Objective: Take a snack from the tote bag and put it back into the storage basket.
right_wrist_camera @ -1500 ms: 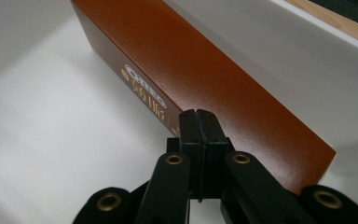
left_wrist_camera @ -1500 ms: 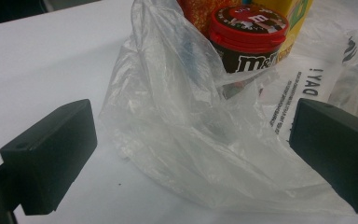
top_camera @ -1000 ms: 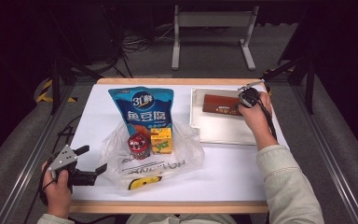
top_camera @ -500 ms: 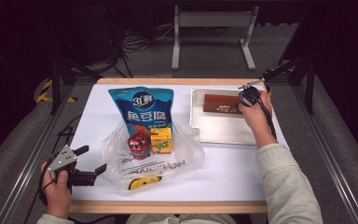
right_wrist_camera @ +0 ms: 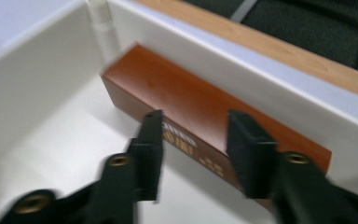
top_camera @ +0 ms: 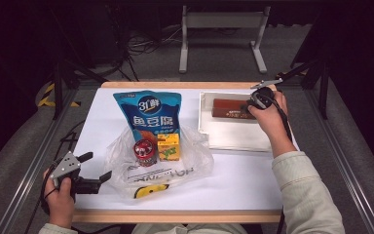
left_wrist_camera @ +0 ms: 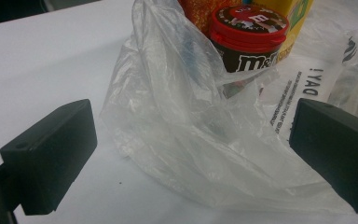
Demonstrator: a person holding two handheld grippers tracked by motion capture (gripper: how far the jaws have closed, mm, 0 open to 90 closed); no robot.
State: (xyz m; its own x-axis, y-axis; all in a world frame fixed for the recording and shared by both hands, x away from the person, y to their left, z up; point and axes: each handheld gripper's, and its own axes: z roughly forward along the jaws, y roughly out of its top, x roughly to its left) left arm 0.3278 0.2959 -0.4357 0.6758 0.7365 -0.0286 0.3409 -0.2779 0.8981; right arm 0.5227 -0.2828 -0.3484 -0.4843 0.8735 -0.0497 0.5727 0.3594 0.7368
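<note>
The brown box point(right_wrist_camera: 200, 116) lay in the white tray point(top_camera: 233, 139) at the table's far right, along the tray's far wall. The right gripper point(right_wrist_camera: 193, 156) hung just above it; its jaws had just been opening and stood partly apart, nothing pinched between them, though motion blur made it hard to tell whether the tips touched the lid. From the high view, the hand covered the box's right end, and its gold print was too small to read.

The left gripper point(left_wrist_camera: 191, 154) rested at the table's near left corner, jaws spread wide and empty, facing the clear plastic bag point(left_wrist_camera: 191, 140). The bag's folds veiled the lower part of the red-lidded candy jar point(left_wrist_camera: 248, 39), and the yellow carton point(left_wrist_camera: 291, 21) was cut off at the frame's top.
</note>
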